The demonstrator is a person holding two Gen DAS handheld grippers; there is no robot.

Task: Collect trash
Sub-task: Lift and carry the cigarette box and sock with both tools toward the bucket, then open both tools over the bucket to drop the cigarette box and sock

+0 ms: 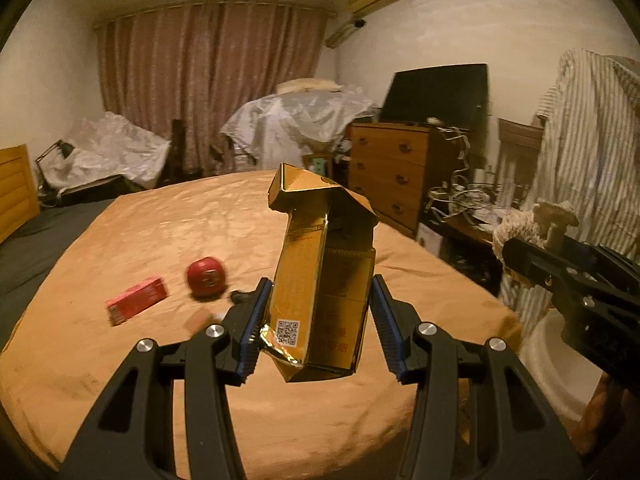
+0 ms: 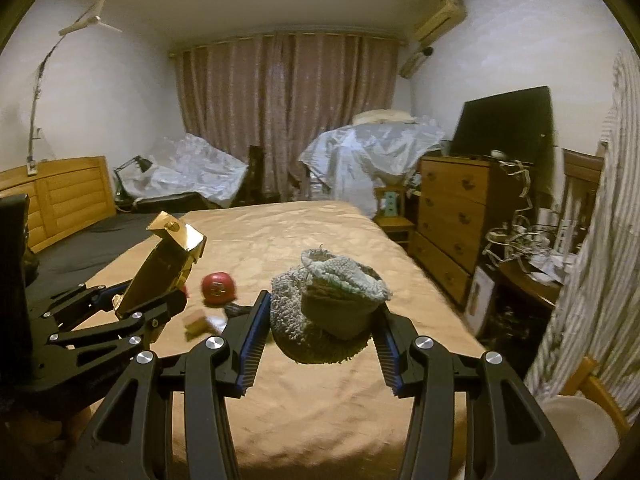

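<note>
Left claw [image 1: 316, 320]: pinching crumpled gold cardboard carton [image 1: 320, 280], lifted above tan bedspread [image 1: 160, 232].
Right claw [image 2: 320, 324]: pinching grey-green shaggy knit cloth bundle [image 2: 328, 300], also aloft.
Left behind: red round tin [image 1: 206, 278], red flat box [image 1: 136, 300], on bed.
Risk: carton gripped low, top-heavy; may tip out. Limp cloth may slip loose.

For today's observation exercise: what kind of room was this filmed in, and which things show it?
Most likely a bedroom: a wide bed under a tan bedspread, a brown wooden chest of drawers beside it, and long pinkish curtains across the far wall.
</note>
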